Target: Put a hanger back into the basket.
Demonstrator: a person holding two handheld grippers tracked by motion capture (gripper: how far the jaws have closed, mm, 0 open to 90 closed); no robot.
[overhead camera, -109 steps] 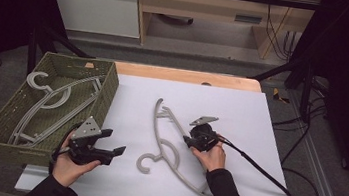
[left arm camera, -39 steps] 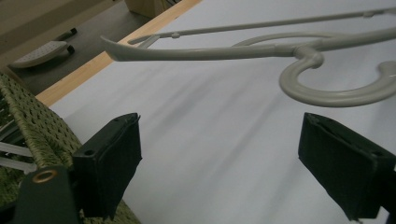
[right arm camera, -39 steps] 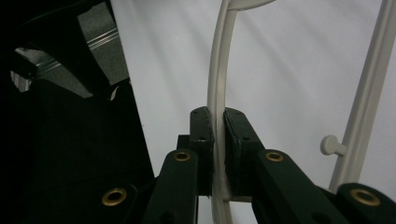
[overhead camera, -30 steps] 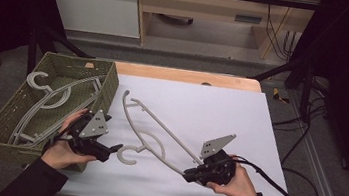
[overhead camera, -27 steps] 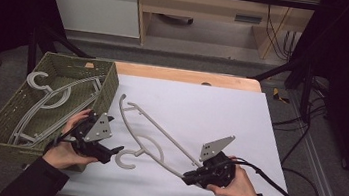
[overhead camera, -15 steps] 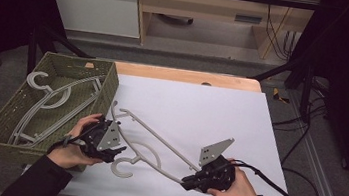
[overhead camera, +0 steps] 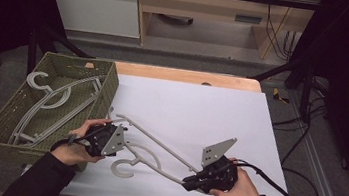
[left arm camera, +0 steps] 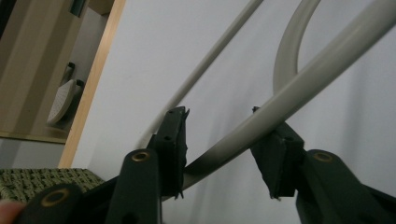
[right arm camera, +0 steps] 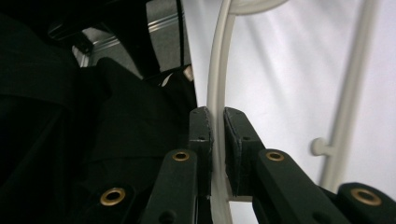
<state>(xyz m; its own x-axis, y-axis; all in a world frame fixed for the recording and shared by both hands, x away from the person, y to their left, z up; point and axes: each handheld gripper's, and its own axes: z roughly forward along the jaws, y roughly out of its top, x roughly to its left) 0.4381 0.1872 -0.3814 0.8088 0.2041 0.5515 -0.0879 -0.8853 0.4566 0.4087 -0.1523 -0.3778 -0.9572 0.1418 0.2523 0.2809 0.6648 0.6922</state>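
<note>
A grey clothes hanger [overhead camera: 156,151] lies on the white table [overhead camera: 201,106], just beside a green wicker basket [overhead camera: 105,94] holding more hangers. The right gripper [overhead camera: 192,183] is clamped tight on one arm; the left gripper [overhead camera: 119,141], jaws just closing, straddles the other arm, pads not clearly pressing.

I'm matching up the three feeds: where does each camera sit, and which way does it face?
High view: above the person's side, looking forward and down at the table; forearms and both hands show.
Left gripper view: on the left gripper, jaws just closing around the hanger.
Right gripper view: on the right gripper, clamped on it.
All share the hanger.
</note>
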